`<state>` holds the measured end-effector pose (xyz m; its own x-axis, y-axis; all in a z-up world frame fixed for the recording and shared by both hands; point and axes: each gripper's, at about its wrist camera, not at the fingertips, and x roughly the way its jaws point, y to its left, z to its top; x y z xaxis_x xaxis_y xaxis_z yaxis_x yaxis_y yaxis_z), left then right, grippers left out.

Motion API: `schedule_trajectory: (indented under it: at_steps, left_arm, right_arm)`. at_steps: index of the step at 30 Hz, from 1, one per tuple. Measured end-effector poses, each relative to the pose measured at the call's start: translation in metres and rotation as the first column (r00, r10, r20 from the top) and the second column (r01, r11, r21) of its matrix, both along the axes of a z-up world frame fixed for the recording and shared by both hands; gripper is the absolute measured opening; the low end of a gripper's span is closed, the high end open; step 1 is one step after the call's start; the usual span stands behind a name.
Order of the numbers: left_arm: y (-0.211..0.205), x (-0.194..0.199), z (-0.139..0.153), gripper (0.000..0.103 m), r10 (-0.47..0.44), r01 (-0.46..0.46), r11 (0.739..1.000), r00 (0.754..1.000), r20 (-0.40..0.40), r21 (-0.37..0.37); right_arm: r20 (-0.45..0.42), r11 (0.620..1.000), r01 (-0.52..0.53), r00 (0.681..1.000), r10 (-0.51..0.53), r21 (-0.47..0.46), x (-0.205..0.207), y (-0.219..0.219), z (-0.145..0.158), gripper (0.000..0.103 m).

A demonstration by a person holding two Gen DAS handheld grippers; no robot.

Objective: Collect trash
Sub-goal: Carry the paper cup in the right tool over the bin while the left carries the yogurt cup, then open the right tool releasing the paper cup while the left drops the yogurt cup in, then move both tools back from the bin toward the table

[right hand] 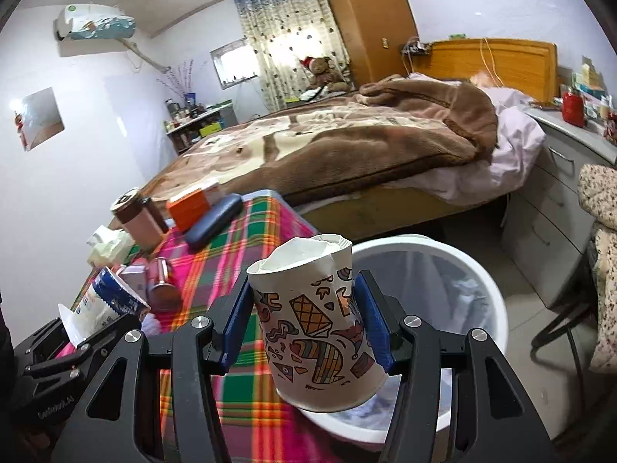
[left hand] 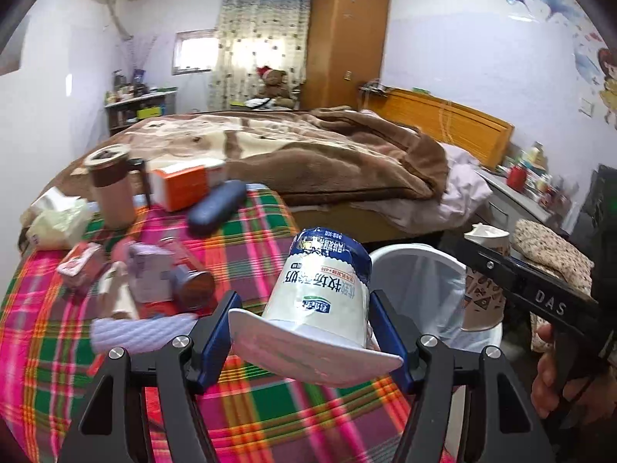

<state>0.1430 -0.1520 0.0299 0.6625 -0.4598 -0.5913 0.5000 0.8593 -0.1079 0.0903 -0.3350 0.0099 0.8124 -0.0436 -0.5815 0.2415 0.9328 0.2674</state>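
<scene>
A: Both grippers are loaded: the left gripper (left hand: 304, 332) clamps a yogurt cup (left hand: 324, 289), the right gripper (right hand: 304, 324) a crushed paper cup (right hand: 320, 328) over the near bin (right hand: 489, 289).

B: Nothing is dropped yet; a can (left hand: 189, 277) and cartons (left hand: 83, 266) remain left on the cloth (left hand: 266, 227).

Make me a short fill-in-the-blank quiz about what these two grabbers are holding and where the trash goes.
1. The left gripper holds a white and ____ yogurt cup.
2. The right gripper is shut on a crumpled ____ cup with cartoon drawings.
3. The white bin stands beside the ____ tablecloth.

Missing words: blue; paper; plaid
</scene>
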Motion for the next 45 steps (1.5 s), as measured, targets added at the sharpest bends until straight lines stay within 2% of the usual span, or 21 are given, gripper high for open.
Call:
schedule_trajectory:
  at_steps: [8, 13, 23, 32, 34, 35, 36, 38, 45]
  left_arm:
    - [-0.057, -0.002, -0.018, 0.067, -0.109, 0.11, 0.994, 0.993, -0.04, 0.016]
    - [-0.085, -0.006, -0.029, 0.068, -0.14, 0.142, 0.989, 0.99, -0.035, 0.047]
    - [-0.115, -0.002, -0.044, 0.068, -0.171, 0.177, 0.981, 0.982, -0.081, 0.076]
    - [-0.125, 0.004, -0.054, 0.068, -0.179, 0.188, 0.979, 0.977, -0.118, 0.074]
    - [-0.123, 0.004, -0.054, 0.068, -0.177, 0.186, 0.981, 0.977, -0.119, 0.062]
    - [-0.122, 0.005, -0.053, 0.069, -0.178, 0.186, 0.981, 0.977, -0.117, 0.061]
    - [-0.121, 0.005, -0.052, 0.073, -0.177, 0.184, 0.981, 0.978, -0.113, 0.059]
    - [-0.118, 0.004, -0.051, 0.078, -0.17, 0.177, 0.983, 0.979, -0.111, 0.051]
    - [-0.106, 0.002, -0.044, 0.078, -0.147, 0.151, 0.988, 0.984, -0.099, 0.036]
  right_arm:
    - [-0.062, 0.998, 0.019, 0.998, -0.016, 0.053, 0.003, -0.04, -0.019, 0.055]
    - [-0.092, 0.998, 0.024, 0.996, -0.019, 0.058, 0.004, -0.055, -0.027, 0.055]
    - [-0.157, 0.998, 0.01, 0.988, 0.0, 0.062, 0.011, -0.075, -0.047, 0.056]
    - [-0.199, 0.999, 0.01, 0.98, -0.001, 0.044, 0.013, -0.086, -0.052, 0.057]
    - [-0.196, 0.999, 0.011, 0.981, -0.002, 0.048, 0.011, -0.086, -0.052, 0.06]
    - [-0.194, 0.999, 0.014, 0.981, -0.004, 0.049, 0.011, -0.087, -0.052, 0.065]
    - [-0.189, 0.999, 0.018, 0.982, -0.008, 0.049, 0.01, -0.086, -0.051, 0.067]
    - [-0.181, 0.998, 0.022, 0.983, -0.013, 0.052, 0.009, -0.086, -0.049, 0.067]
    - [-0.156, 0.999, 0.025, 0.988, -0.019, 0.04, 0.005, -0.078, -0.041, 0.067]
